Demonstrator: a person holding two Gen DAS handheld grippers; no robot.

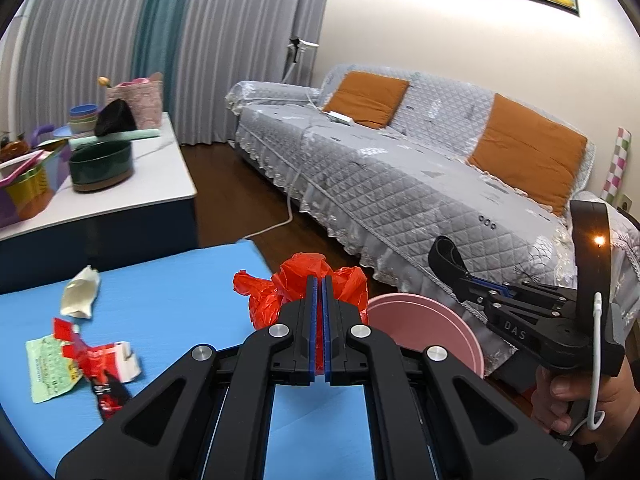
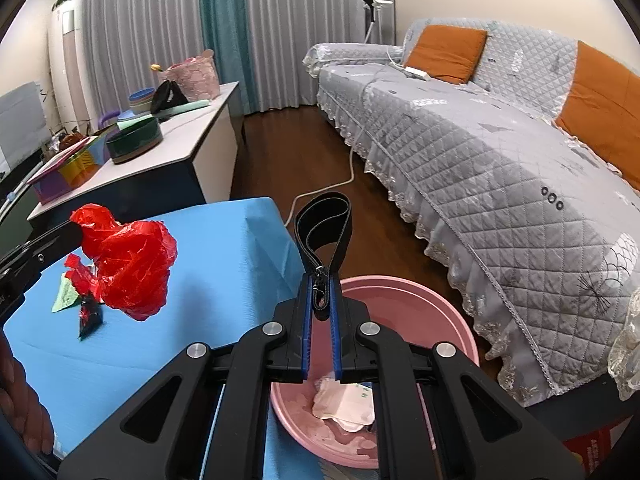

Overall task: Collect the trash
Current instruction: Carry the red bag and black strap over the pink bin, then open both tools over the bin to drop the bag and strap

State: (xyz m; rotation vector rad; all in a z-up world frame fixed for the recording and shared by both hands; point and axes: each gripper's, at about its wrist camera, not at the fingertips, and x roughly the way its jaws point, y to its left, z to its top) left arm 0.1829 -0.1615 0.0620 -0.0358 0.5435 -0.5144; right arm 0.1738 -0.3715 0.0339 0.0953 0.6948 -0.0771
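Note:
My left gripper (image 1: 320, 280) is shut on a crumpled red plastic bag (image 1: 296, 284), held above the right edge of the blue table (image 1: 168, 292); the bag also shows in the right wrist view (image 2: 128, 268). My right gripper (image 2: 320, 288) is shut on a black strap loop (image 2: 324, 220) with a metal clasp, held over the pink basin (image 2: 420, 312). The basin holds white wrappers (image 2: 344, 404) and sits beside the table, also visible in the left wrist view (image 1: 424, 332). A white crumpled wrapper (image 1: 80, 292), a green paper (image 1: 48, 368) and red-black wrappers (image 1: 100, 364) lie on the table.
A grey-covered sofa (image 1: 400, 168) with orange cushions stands to the right. A white-topped cabinet (image 1: 160, 168) behind the table carries a dark green bowl (image 1: 100, 164), stacked bowls and a pink bag. A white cable (image 2: 348, 176) runs over the dark wood floor.

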